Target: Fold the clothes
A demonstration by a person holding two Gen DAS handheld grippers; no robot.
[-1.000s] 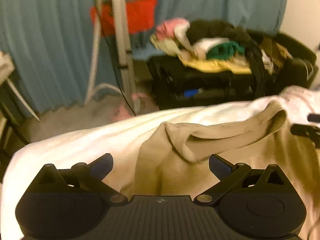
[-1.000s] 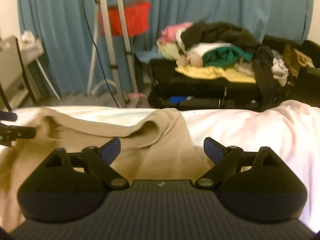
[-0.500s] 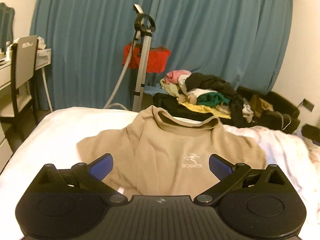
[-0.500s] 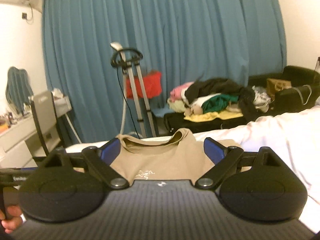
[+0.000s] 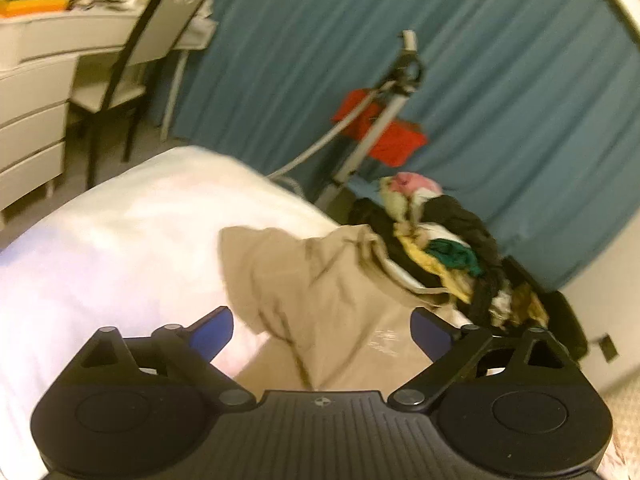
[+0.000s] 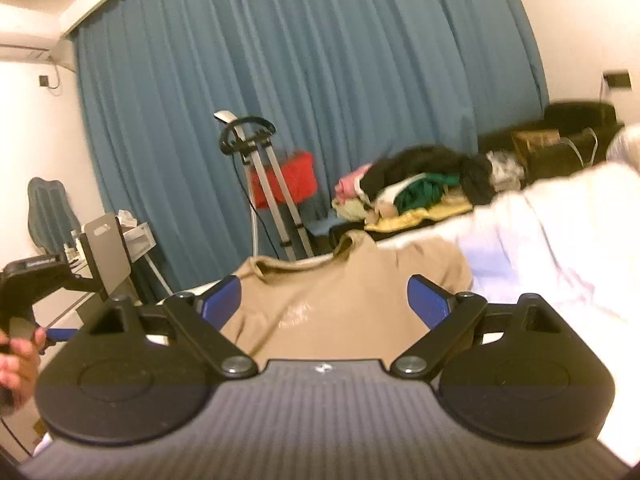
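Your left claw (image 5: 322, 330) is closing on nothing, and your right claw (image 6: 324, 300) stands released and empty. Just beyond both, the tan shirt (image 6: 352, 292) lies on the white bed (image 5: 120, 240), collar toward twelve o'clock. It looks light and limp, so pinch seams at the shoulders or hem.
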